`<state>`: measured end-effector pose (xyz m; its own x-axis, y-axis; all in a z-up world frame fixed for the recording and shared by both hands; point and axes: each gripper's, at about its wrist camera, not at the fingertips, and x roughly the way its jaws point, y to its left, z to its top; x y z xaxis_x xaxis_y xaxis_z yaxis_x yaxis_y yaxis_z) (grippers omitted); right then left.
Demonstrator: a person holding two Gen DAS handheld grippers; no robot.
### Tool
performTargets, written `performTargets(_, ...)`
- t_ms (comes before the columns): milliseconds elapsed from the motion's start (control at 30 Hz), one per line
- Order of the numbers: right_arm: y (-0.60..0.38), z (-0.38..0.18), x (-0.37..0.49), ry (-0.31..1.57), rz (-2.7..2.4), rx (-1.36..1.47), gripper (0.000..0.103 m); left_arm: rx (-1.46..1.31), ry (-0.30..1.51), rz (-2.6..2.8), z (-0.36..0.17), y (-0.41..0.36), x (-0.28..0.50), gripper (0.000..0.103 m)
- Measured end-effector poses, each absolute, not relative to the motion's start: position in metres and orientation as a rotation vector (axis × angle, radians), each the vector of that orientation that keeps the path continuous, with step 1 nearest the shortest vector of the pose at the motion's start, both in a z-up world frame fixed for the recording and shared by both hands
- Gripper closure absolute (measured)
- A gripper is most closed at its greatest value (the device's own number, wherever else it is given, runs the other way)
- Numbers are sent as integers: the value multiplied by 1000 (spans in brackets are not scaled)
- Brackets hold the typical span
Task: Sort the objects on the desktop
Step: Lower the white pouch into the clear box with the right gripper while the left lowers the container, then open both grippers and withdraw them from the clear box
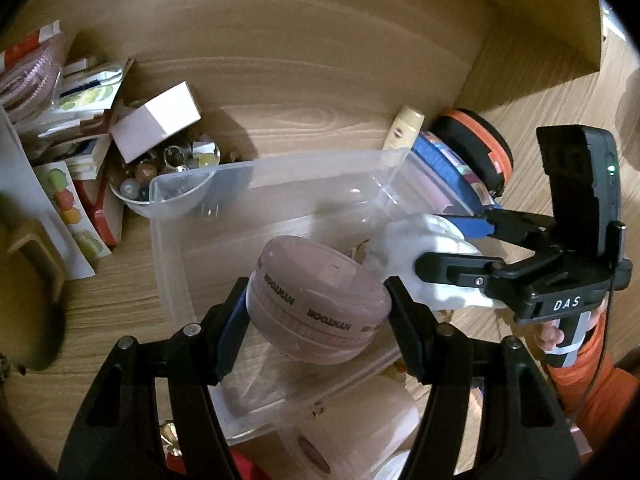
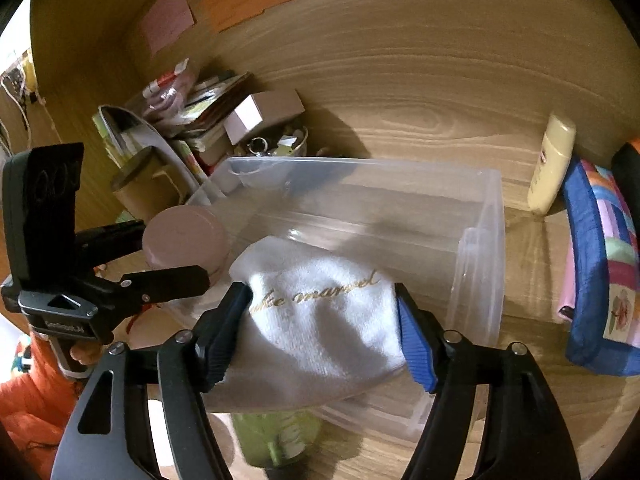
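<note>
My left gripper [image 1: 316, 312] is shut on a round pink jar [image 1: 316, 300] and holds it over the clear plastic bin [image 1: 280, 176]. My right gripper [image 2: 324, 332] is shut on a folded white towel [image 2: 324, 312] with gold script, held over the bin [image 2: 480, 240] near its front edge. The right gripper [image 1: 452, 248] with the towel [image 1: 412, 248] also shows in the left wrist view, at the bin's right side. The left gripper [image 2: 168, 256] and the jar [image 2: 184, 240] show in the right wrist view, at the bin's left end.
A pile of boxes, cards and a glass bowl of trinkets [image 1: 168, 168] lies left of the bin. A cream lotion bottle [image 2: 552, 164], a blue patchwork pouch [image 2: 600, 264] and an orange-black case [image 1: 476, 148] stand to the right. A toilet roll [image 1: 352, 436] and green object [image 2: 276, 436] lie in front.
</note>
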<state>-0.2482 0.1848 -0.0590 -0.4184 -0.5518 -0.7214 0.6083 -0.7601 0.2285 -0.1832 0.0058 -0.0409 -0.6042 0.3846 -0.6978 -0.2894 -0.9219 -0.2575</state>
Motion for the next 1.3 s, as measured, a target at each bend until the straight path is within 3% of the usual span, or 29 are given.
performTargets(400,185,-62,-251,138,-2228,1071,27,-1154,-75,2538,-47,15,-186,38)
performTargets(933,198,-35,-220,136,-2292,1004,27,-1172,-5,2576,-45,11,-190,36)
performTargets(1100,201,-22,-202,162,-2331,959,26,-1084,-5,2654,-24,-3,-174,27)
performTargets(1233,203,-11,-187,173,-2371,903,18,-1010,-24,2716,-6,-16,-157,12)
performTargets(1300,203,-6,-178,182,-2387,874,18,-974,-7,2757,1,-22,-146,10)
